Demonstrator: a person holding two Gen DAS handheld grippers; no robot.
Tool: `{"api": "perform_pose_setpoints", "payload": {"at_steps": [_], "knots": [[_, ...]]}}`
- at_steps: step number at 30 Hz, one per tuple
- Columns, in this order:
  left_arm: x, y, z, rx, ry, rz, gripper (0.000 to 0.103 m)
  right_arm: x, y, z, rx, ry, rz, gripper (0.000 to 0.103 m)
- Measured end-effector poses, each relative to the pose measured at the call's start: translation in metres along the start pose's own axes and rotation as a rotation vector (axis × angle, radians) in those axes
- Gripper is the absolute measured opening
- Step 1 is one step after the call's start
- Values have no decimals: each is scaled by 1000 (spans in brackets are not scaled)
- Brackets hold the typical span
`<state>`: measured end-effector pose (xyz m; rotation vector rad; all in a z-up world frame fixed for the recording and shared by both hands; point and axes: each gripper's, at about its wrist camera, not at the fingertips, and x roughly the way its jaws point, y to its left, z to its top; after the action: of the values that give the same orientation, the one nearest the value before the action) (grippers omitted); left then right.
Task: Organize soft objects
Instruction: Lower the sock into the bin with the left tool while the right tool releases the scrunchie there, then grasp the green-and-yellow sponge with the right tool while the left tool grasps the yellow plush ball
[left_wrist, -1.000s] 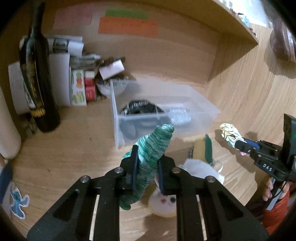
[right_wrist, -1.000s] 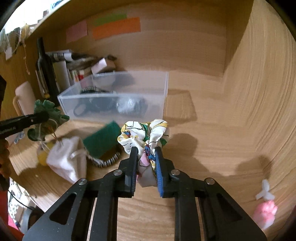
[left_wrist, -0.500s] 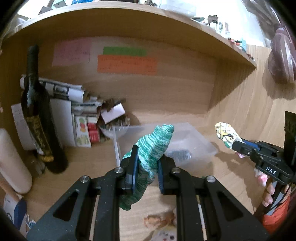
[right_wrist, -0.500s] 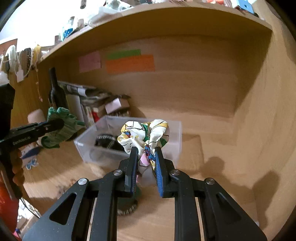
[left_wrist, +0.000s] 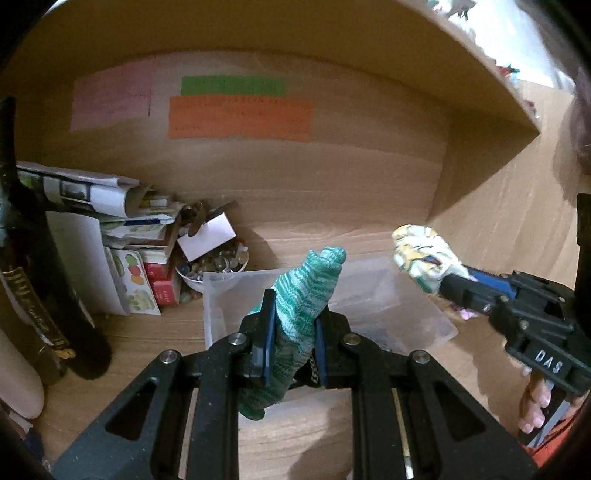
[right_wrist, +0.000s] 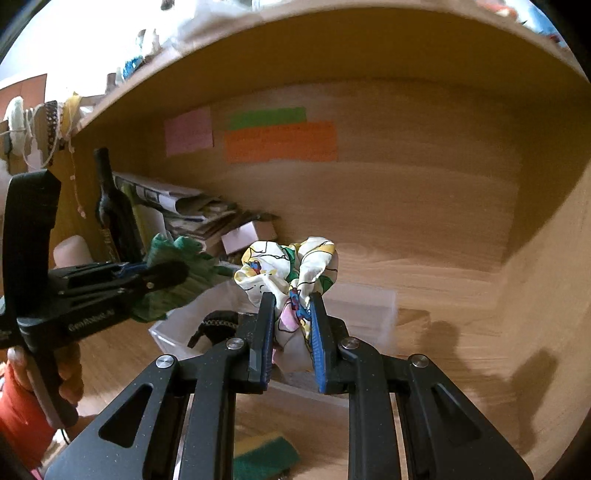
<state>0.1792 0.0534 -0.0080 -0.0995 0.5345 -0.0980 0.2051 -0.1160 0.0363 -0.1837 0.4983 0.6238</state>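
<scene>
My left gripper (left_wrist: 291, 321) is shut on a green knitted sock (left_wrist: 301, 295) and holds it in the air over the near left part of a clear plastic box (left_wrist: 388, 295). My right gripper (right_wrist: 291, 310) is shut on a white floral scrunchie (right_wrist: 288, 266) and holds it above the same box (right_wrist: 365, 306). The right gripper with the scrunchie (left_wrist: 424, 258) shows at the right of the left wrist view. The left gripper with the sock (right_wrist: 173, 280) shows at the left of the right wrist view. A dark scrunchie (right_wrist: 218, 321) lies in the box.
A dark wine bottle (left_wrist: 33, 295) stands at the left beside stacked papers and small cartons (left_wrist: 129, 258) and a bowl of small items (left_wrist: 214, 262). Coloured notes (left_wrist: 236, 110) hang on the back wall. A green and yellow sponge (right_wrist: 266, 458) lies on the wooden desk, near me.
Both grippers have risen and moved forward toward the box with their items still held. The items on the desk in front of the box have dropped out of the left view.
</scene>
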Motion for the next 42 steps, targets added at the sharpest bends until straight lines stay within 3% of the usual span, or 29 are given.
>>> {"api": "perform_pose_setpoints", "payload": {"at_steps": [10, 18, 21, 23, 27, 32, 39, 42], "knots": [[62, -2, -9, 20, 120, 31, 18, 71, -9, -15, 28, 183, 5, 16], [87, -6, -21, 48, 190, 19, 19, 91, -11, -24, 20, 273, 0, 19], [88, -6, -22, 42, 200, 5, 33, 91, -14, -26, 35, 288, 0, 29], [86, -6, -20, 38, 194, 2, 41, 89, -13, -25, 35, 283, -7, 41], [73, -4, -16, 33, 168, 14, 57, 76, -14, -17, 16, 240, -39, 50], [43, -3, -8, 32, 96, 19, 70, 45, -10, -5, -12, 158, -68, 61], [-14, -12, -6, 81, -26, 61, 100, 6, -3, -7, -34, 77, -76, 77], [-31, -15, -15, 104, -57, 87, 102, -3, 1, -15, -42, 70, -82, 81]]}}
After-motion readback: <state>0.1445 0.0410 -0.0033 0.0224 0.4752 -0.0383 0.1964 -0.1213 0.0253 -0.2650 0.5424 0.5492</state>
